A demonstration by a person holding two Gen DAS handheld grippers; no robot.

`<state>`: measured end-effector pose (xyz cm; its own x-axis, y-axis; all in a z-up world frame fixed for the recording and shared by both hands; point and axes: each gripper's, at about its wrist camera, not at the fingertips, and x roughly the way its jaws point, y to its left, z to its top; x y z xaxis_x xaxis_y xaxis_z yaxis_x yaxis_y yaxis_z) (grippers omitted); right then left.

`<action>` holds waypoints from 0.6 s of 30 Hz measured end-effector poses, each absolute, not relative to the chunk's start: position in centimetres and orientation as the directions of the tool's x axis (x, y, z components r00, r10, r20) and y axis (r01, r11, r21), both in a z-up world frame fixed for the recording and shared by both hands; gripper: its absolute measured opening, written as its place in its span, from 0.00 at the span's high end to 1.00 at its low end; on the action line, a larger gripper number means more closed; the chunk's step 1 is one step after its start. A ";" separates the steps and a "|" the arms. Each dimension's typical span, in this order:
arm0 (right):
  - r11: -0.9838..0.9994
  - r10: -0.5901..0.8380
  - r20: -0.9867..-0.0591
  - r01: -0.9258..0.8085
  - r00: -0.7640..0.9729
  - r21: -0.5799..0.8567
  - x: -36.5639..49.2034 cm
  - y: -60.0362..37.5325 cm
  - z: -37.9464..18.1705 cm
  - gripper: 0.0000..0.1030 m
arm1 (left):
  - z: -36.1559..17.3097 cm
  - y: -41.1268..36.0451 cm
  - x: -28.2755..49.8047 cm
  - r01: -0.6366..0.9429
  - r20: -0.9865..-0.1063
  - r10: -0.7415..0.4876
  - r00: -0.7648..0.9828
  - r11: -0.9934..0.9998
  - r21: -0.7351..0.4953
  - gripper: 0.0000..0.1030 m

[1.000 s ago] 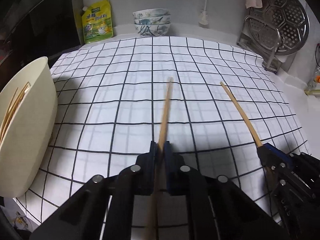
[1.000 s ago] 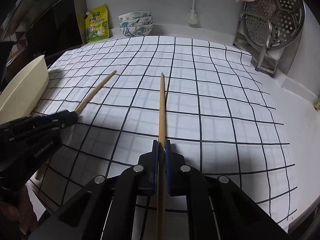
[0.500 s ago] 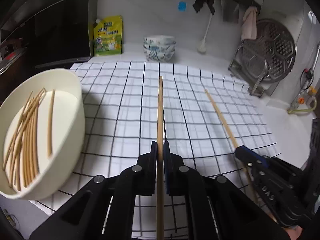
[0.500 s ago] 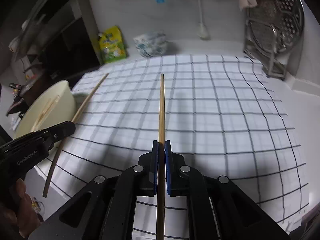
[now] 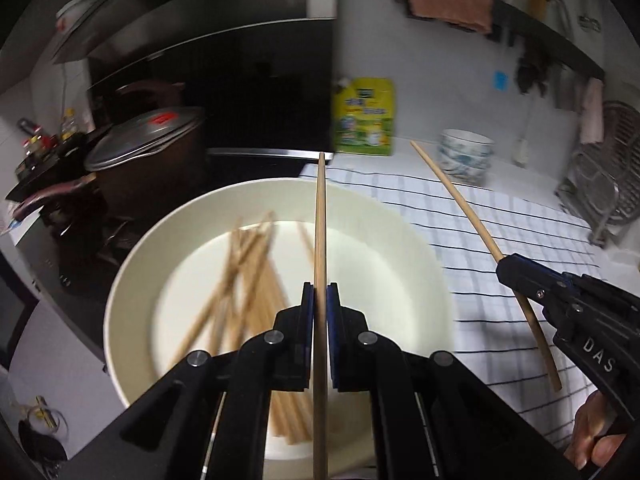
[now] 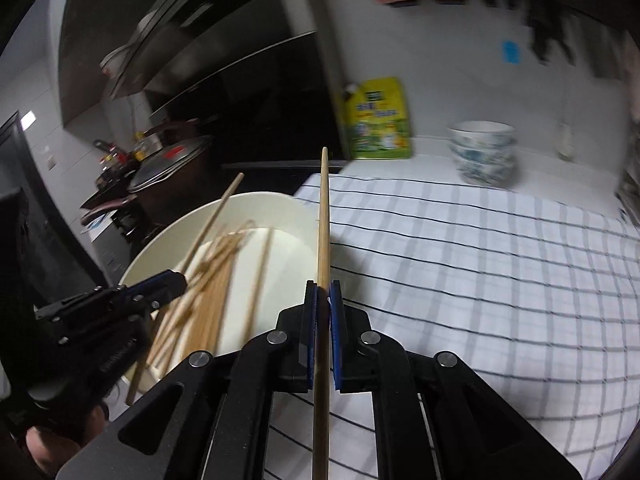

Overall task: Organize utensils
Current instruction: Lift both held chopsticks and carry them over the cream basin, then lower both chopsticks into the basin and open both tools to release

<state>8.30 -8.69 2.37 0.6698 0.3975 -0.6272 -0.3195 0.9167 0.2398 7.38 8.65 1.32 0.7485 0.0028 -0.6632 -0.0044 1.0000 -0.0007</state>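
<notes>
Chopsticks nearly sorted: a heap already lies in the cream bowl point(image 5: 132, 280), two more not yet dropped.
Left gripper point(image 5: 320, 300) pinches one chopstick point(image 5: 320, 216) above that bowl; right gripper point(image 6: 323, 296) clamps another chopstick point(image 6: 323, 216) beside its rim.

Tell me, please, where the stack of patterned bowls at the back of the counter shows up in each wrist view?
Left wrist view: the stack of patterned bowls sits upper right, beyond the checked cloth.
Right wrist view: the stack sits upper right, beyond the cloth.
Shared landmark: the yellow-green pouch, left of the bowls in both.
</notes>
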 end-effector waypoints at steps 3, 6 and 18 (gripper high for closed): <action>0.900 0.428 -0.642 -0.366 0.636 0.238 9.8 -5.2 2.1 0.94 | 0.5 11.1 8.2 -0.045 -0.677 0.027 0.736 0.999 -0.009 0.93; 0.889 0.439 -0.667 -0.398 0.602 0.226 11.1 -2.1 1.2 0.94 | -0.2 12.8 8.9 -0.071 -0.684 0.044 0.728 0.997 -0.012 0.93; 0.897 0.416 -0.689 -0.391 0.594 0.204 11.8 -0.5 0.0 0.81 | -0.3 14.9 8.5 -0.155 -0.652 0.106 0.750 0.988 -0.017 0.20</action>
<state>11.83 -0.55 -0.04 0.5938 0.4157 -0.6890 -0.3915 0.8973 0.2039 8.49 14.89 -0.31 0.7504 0.1060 -0.6524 -0.1545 0.9878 -0.0172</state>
